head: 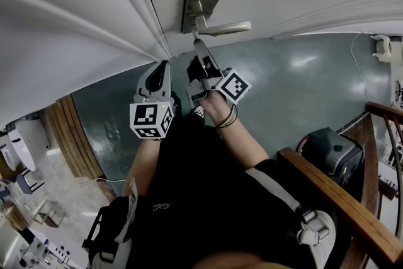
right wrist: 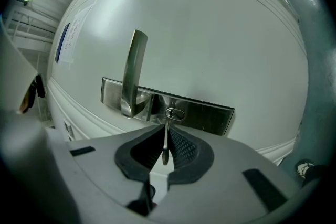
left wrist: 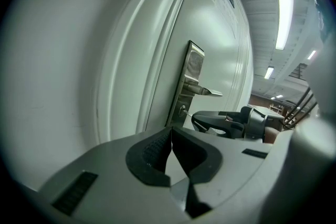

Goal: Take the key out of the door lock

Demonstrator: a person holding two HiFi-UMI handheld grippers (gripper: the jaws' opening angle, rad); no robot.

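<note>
Right gripper view: right gripper (right wrist: 165, 134) pinches key (right wrist: 166, 148) at lock plate (right wrist: 210, 115) keyhole, aligned for straight withdrawal; left gripper (left wrist: 171, 136) closed empty, parked aside.

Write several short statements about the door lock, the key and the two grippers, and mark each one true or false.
1. The right gripper is shut on the key. True.
2. The key is fully out of the keyhole. False: its blade reaches into the keyhole.
3. The left gripper grips the lever handle. False: its jaws are together with nothing between them, apart from the handle.
4. The lever handle and the keyhole sit on the same metal plate. True.
</note>
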